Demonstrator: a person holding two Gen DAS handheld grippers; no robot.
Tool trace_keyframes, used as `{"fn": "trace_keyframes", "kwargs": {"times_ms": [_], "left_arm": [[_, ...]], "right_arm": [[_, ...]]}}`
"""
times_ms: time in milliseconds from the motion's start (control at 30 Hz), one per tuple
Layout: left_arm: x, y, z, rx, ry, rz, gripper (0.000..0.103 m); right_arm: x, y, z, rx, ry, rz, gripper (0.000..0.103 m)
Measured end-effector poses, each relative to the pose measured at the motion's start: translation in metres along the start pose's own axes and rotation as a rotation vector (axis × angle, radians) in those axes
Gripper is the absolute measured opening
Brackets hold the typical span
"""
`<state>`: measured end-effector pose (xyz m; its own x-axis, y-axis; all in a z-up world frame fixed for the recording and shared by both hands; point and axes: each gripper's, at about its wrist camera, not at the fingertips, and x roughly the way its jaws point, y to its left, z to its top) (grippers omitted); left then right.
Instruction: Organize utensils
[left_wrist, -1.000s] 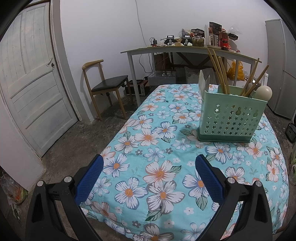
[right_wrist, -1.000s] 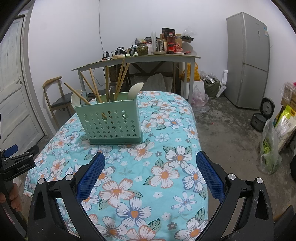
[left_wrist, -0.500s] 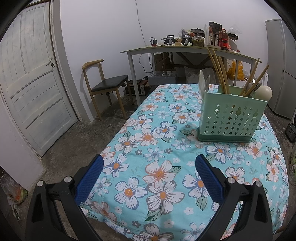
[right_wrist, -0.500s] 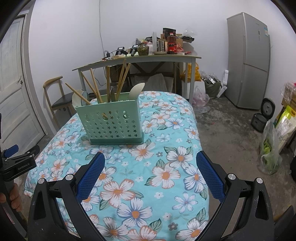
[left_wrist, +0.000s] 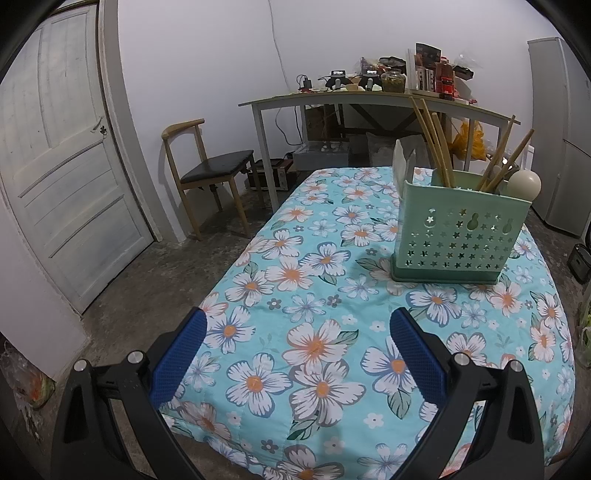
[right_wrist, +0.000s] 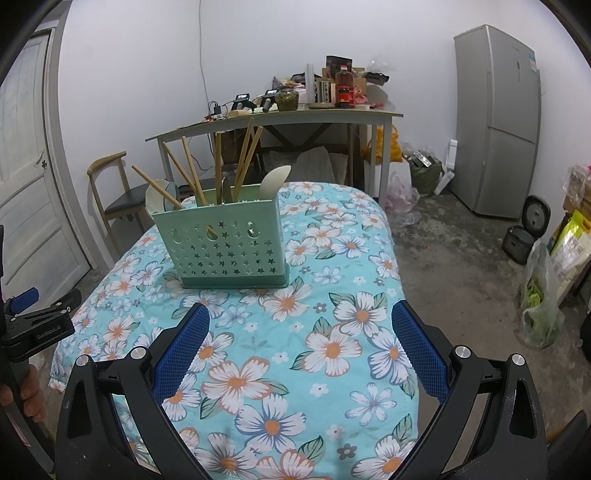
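Both grippers' fingers (left_wrist: 181, 354) (right_wrist: 417, 350) spread above bare tablecloth (right_wrist: 332, 376).

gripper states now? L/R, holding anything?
Left gripper: open, empty, above the floral tablecloth.
Right gripper: open, empty, short of the green utensil caddy.

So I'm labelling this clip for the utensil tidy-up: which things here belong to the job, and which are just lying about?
Part of the job:
- green utensil caddy
- wooden chopsticks standing in it
- pale spoons in it
- left gripper and right gripper, both open and empty

Just lying about:
- cluttered side table
- fridge
- chair
- door
- rice cooker
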<state>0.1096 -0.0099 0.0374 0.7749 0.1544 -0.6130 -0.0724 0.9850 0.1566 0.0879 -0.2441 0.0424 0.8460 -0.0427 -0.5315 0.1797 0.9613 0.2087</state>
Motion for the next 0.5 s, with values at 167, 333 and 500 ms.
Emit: {"fn": "trace_keyframes", "kwargs": {"times_ms": [167, 333, 500], "left_arm": [[0.0007, 0.0005, 0.0012, 0.001, 0.005, -0.004, 0.097], [0.0013, 0.0007, 0.0010, -0.001, 0.008, -0.005, 0.097], [0.0015, 0.0009, 0.0009, 0.000, 0.009, -0.008, 0.097]], "right_arm": [[-0.0002, 0.0001, -0.0002, -0.001, 0.002, -0.002, 0.095], [-0.0001, 0.0001, 0.0000, 0.001, 0.002, 0.000, 0.095], [-0.0003, -0.0002, -0.0005, 0.000, 0.002, 0.000, 0.095]]}}
